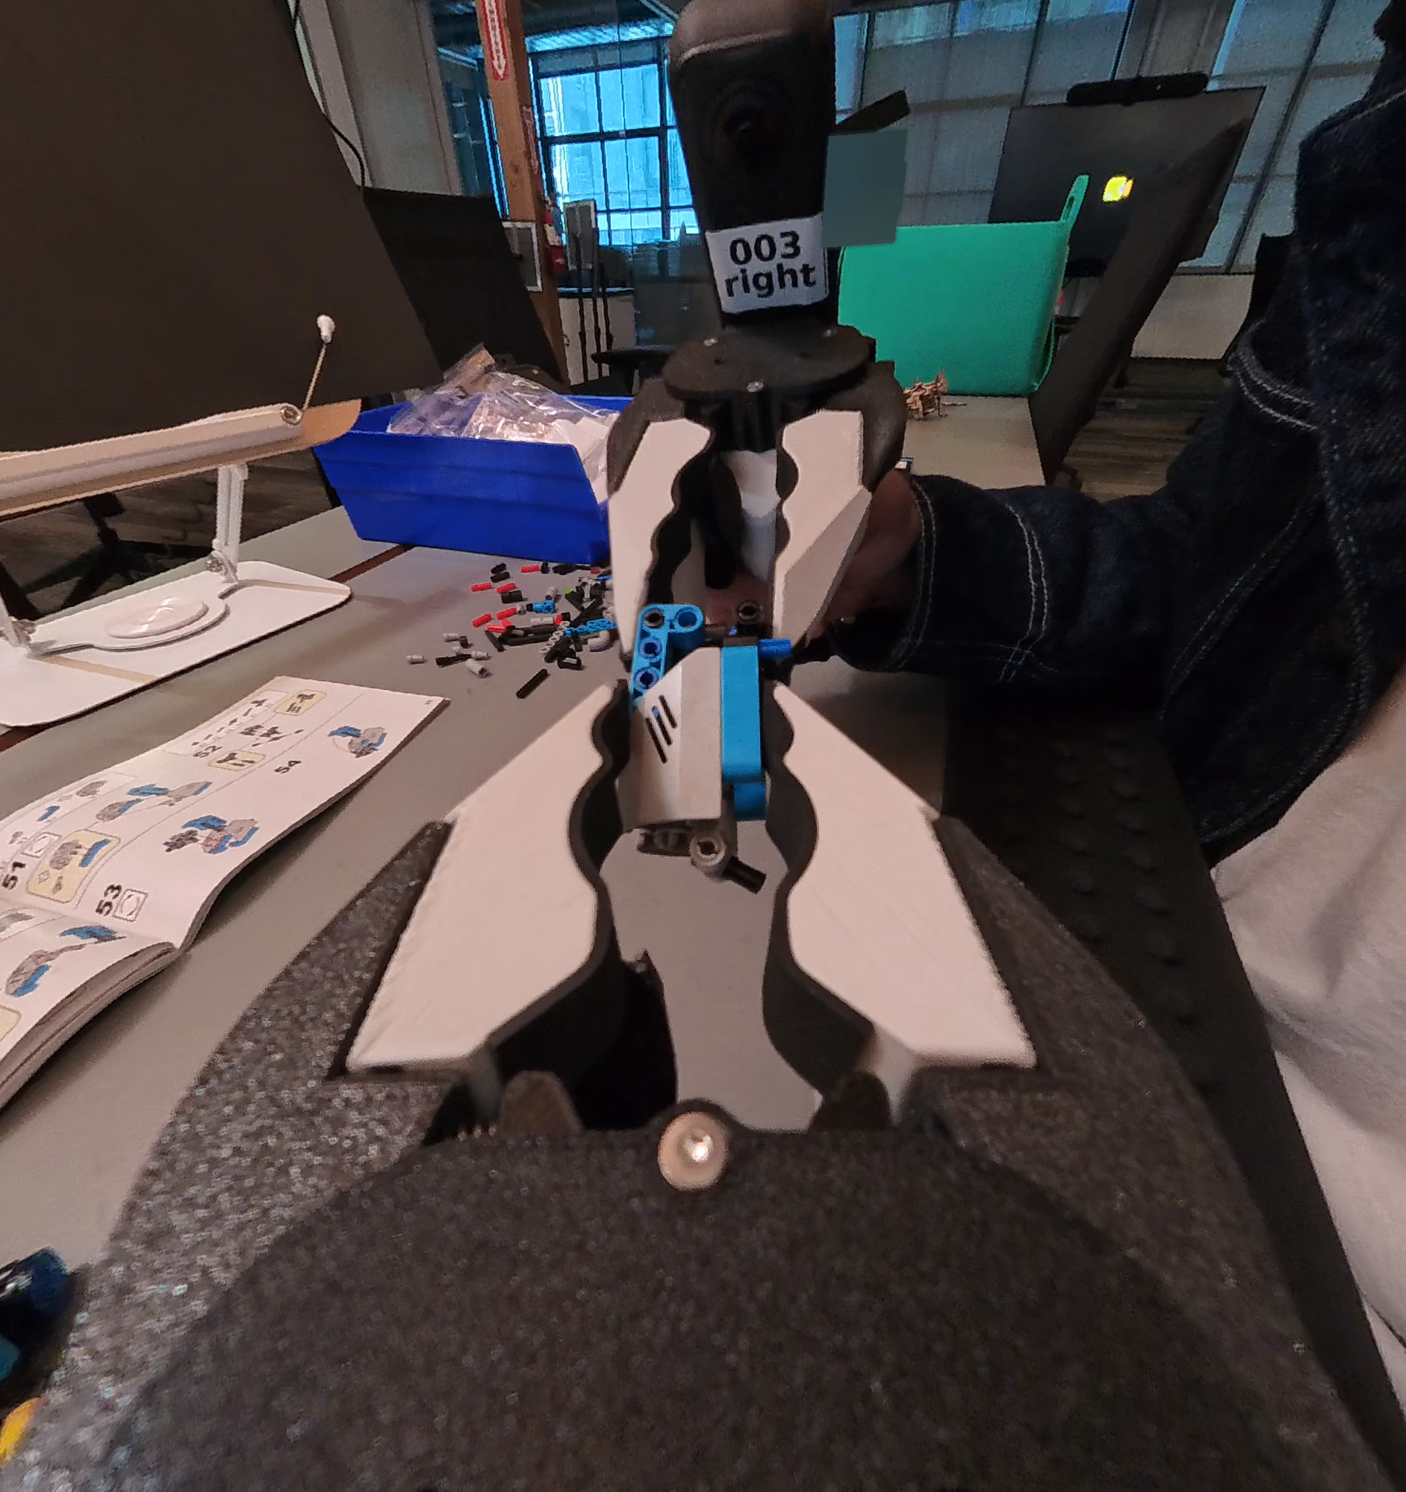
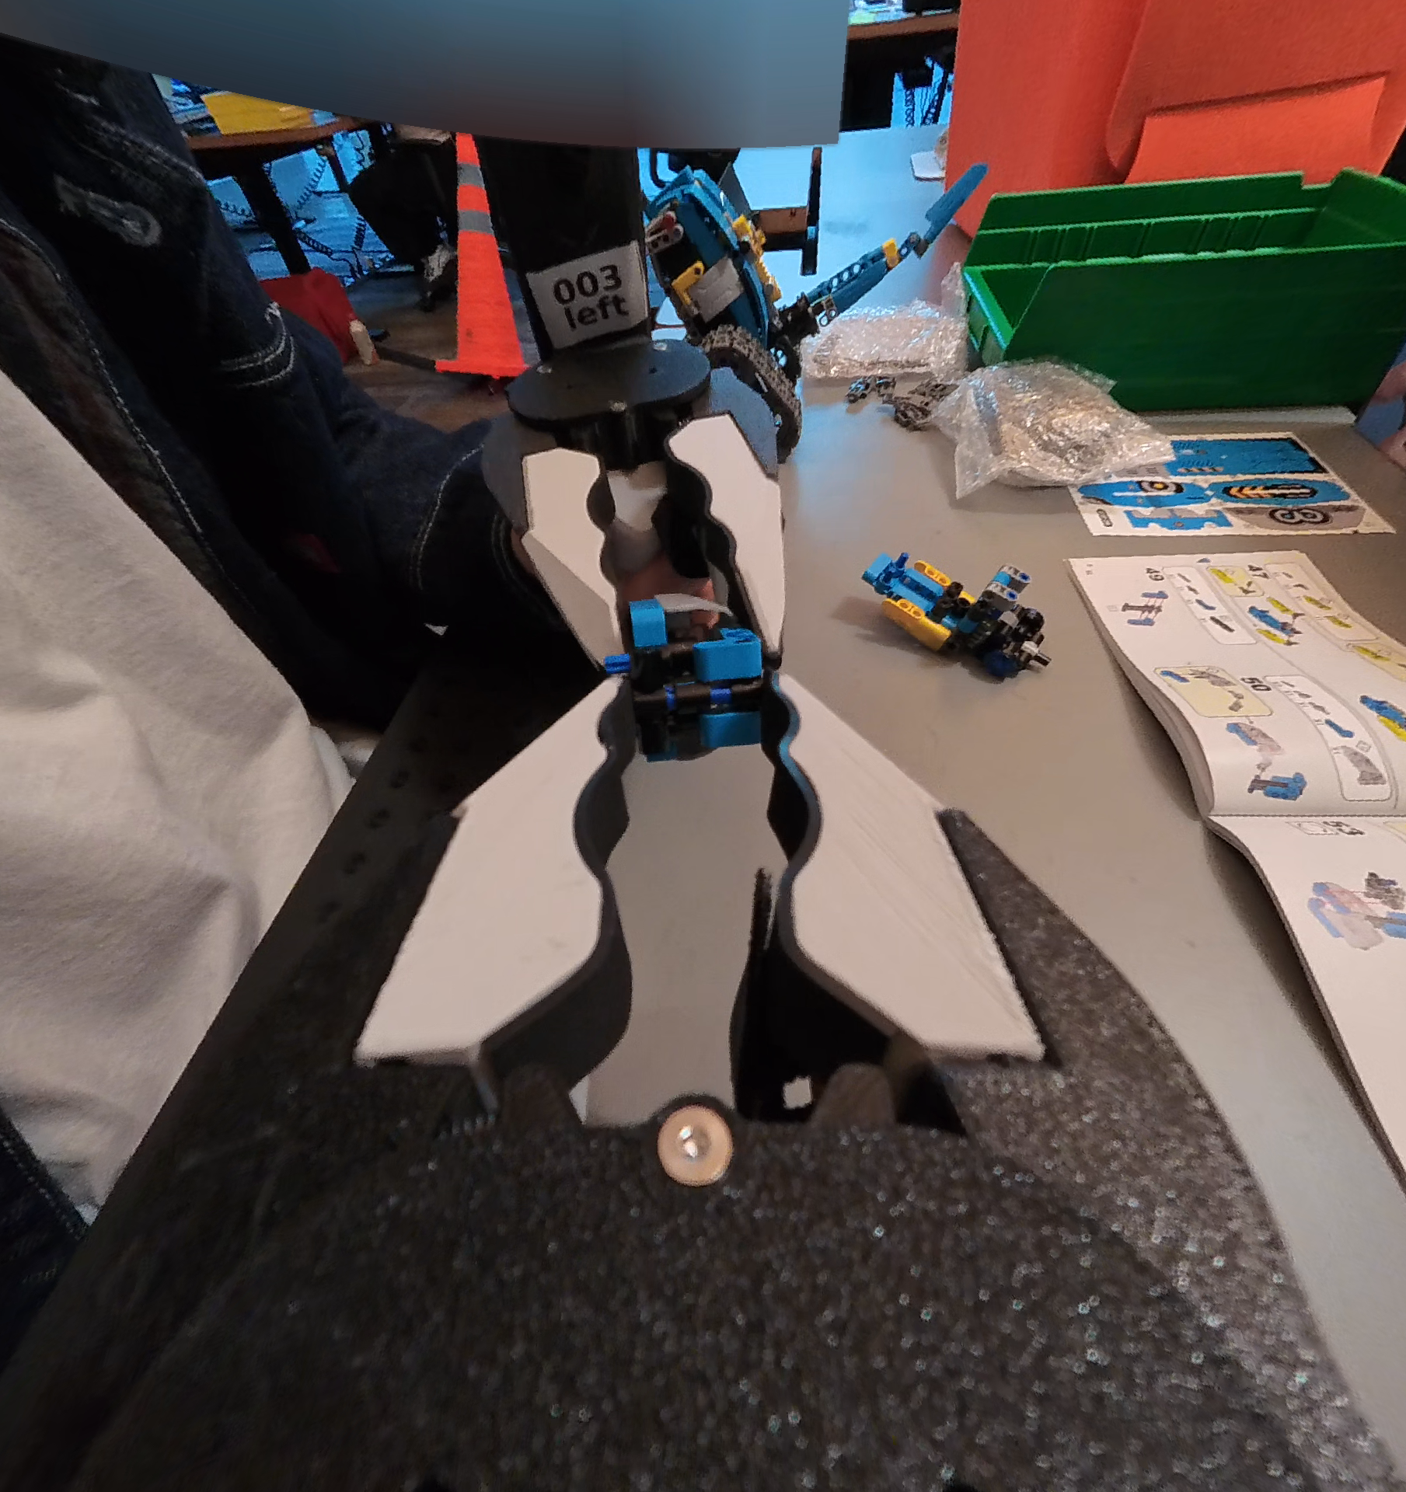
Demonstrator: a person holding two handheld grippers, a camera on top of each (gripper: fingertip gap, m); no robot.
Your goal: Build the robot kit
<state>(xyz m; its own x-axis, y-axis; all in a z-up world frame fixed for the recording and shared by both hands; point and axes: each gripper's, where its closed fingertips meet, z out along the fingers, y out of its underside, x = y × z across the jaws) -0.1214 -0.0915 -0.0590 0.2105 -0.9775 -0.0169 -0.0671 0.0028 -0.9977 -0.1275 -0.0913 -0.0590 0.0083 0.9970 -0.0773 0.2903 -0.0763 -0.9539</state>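
Left gripper (image 1: 695,727) is clamped on a small brick assembly (image 1: 699,743) – grey panel with blue and black pieces – held above the grey table (image 1: 457,710) near its front edge; the fingers (image 1: 522,848) are only narrowly parted, pinching the panel at their tips. Right gripper (image 2: 695,702) faces it tip to tip and grips the same assembly from the opposite end, its fingers (image 2: 869,872) set about as close together, closed on the blue and black end. In the left wrist view, loose small parts (image 1: 522,622) lie scattered behind, in front of a blue bin (image 1: 457,492), with an open instruction booklet (image 1: 158,823) to the left. In the right wrist view a second small blue-and-yellow build (image 2: 958,613) sits on the table well apart – beyond it crumpled plastic bags (image 2: 1030,420) and a green bin (image 2: 1216,282).
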